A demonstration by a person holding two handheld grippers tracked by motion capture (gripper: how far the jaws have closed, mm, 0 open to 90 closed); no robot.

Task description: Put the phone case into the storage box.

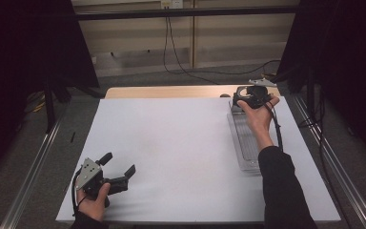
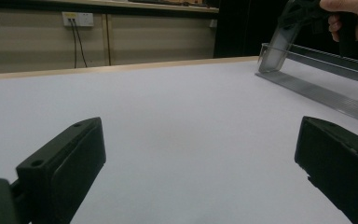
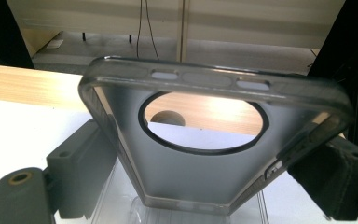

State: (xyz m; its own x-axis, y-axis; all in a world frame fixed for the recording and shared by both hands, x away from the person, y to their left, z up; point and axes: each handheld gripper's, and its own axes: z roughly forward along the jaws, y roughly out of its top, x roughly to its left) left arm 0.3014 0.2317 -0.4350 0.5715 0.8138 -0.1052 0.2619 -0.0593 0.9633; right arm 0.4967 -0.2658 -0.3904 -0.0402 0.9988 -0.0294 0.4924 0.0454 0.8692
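Right tool (image 3: 205, 186) grips case (image 3: 200, 168); ring cutout visible.

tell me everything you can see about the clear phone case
The phone case is see-through, smoky plastic with rounded corners, a big round black-ringed opening in its back and slim slots along its upper rim. It stands tilted, lower end resting in a clear ridged tray at the table's far right. The right tongs flank its side edges; whether they pinch it is unclear.

Dim room, dark corners; white table (image 1: 181, 143) evenly lit, soft shadows; close-up tool jaws slightly blurred.
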